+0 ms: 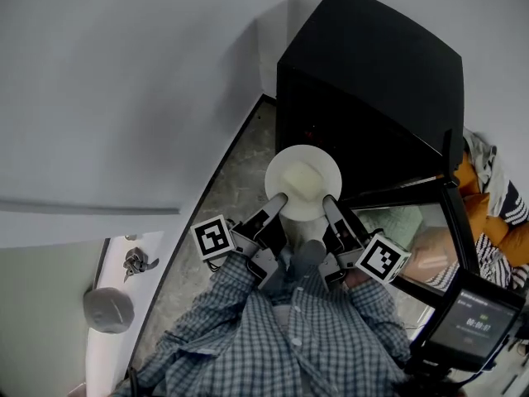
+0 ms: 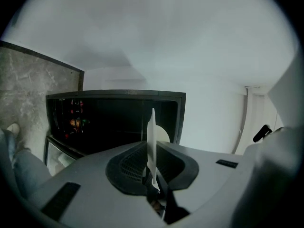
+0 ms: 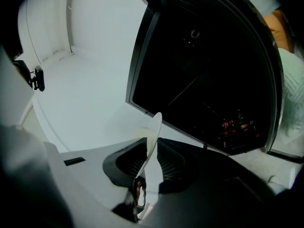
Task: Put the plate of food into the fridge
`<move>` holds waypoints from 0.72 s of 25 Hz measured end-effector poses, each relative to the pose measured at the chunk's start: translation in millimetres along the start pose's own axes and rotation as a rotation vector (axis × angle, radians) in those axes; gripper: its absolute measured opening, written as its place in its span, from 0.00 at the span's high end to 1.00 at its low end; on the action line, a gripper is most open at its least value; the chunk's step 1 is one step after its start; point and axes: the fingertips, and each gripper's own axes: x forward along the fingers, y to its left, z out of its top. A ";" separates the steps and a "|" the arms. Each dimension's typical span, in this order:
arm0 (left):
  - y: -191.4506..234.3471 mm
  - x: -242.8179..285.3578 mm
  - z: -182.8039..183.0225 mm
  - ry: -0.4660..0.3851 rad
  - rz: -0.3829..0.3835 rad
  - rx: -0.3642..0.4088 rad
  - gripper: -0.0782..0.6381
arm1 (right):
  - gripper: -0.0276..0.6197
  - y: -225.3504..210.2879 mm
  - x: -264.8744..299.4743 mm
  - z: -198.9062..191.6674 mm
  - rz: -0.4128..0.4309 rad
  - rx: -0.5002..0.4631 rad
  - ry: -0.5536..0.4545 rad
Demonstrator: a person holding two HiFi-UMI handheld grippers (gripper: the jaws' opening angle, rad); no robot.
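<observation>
Sleeves (image 1: pixel 216 304) fill the lower frame; left tool (image 1: pixel 277 203) and right tool (image 1: pixel 331 207) clench the plate (image 1: pixel 302 176) at centre, before the open fridge (image 1: pixel 372 73) — apparently mid-carry; next, slide it in level.

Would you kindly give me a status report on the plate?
Left hand-held gripper and right hand-held gripper both shut on plate rim. Plate at open fridge mouth, not inside. Nothing visibly blocking.

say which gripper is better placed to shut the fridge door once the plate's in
Right, probably: the open door hangs beside the right gripper, the left gripper is farther off; both hold the plate.
</observation>
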 end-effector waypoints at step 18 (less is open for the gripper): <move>-3.0 29.7 11.5 0.045 -0.035 0.002 0.83 | 0.85 -2.4 10.5 26.3 -0.018 -0.040 -0.072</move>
